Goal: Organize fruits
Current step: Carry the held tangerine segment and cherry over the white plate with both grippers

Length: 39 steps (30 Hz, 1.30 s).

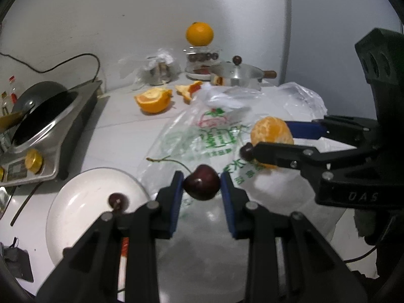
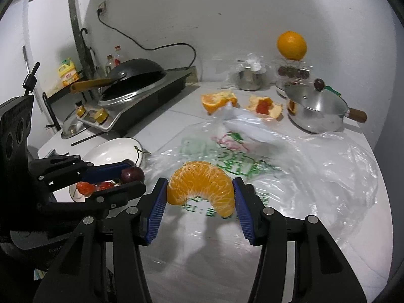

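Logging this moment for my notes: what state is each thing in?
Left claw: shut on cherry, lifted.
Right claw: shut on peeled orange piece.
White plate: holds one cherry.
Whole orange: unpeeled, atop a jar.
Steel pot: lid on.
Plastic bag: spread flat.

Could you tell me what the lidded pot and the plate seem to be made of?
Pot: probably stainless steel, going by its bright, mirror-like silver shine; the knob and handle look like brown wood. Plate: likely glazed ceramic, being smooth, glossy white, though melamine is possible.
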Each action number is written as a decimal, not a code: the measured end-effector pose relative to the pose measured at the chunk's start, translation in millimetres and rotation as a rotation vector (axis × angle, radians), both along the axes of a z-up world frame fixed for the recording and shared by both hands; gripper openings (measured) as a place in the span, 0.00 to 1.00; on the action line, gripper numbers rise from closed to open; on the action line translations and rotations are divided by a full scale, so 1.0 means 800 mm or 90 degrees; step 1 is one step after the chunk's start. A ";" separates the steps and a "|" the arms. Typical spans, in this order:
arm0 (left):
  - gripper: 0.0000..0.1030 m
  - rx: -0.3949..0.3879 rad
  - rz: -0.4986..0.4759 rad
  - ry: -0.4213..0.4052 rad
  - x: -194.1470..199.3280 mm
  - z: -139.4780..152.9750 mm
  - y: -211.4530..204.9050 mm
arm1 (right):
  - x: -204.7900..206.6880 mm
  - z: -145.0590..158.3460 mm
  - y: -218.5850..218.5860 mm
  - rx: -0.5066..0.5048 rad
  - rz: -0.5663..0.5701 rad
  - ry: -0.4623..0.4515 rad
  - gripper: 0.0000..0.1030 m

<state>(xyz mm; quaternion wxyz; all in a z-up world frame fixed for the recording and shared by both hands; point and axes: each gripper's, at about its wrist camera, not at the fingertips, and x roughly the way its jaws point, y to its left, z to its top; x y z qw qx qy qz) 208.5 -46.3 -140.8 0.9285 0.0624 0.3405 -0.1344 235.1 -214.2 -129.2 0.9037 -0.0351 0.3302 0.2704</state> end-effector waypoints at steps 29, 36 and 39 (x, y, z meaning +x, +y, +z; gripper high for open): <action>0.30 -0.066 0.105 -0.013 -0.044 -0.016 0.163 | -0.022 0.004 0.151 -0.065 0.096 0.007 0.53; 0.30 -0.074 0.129 -0.010 -0.045 -0.026 0.197 | -0.019 -0.001 0.180 -0.081 0.112 0.012 0.53; 0.30 -0.076 0.134 -0.008 -0.043 -0.032 0.208 | -0.016 -0.004 0.191 -0.087 0.118 0.016 0.53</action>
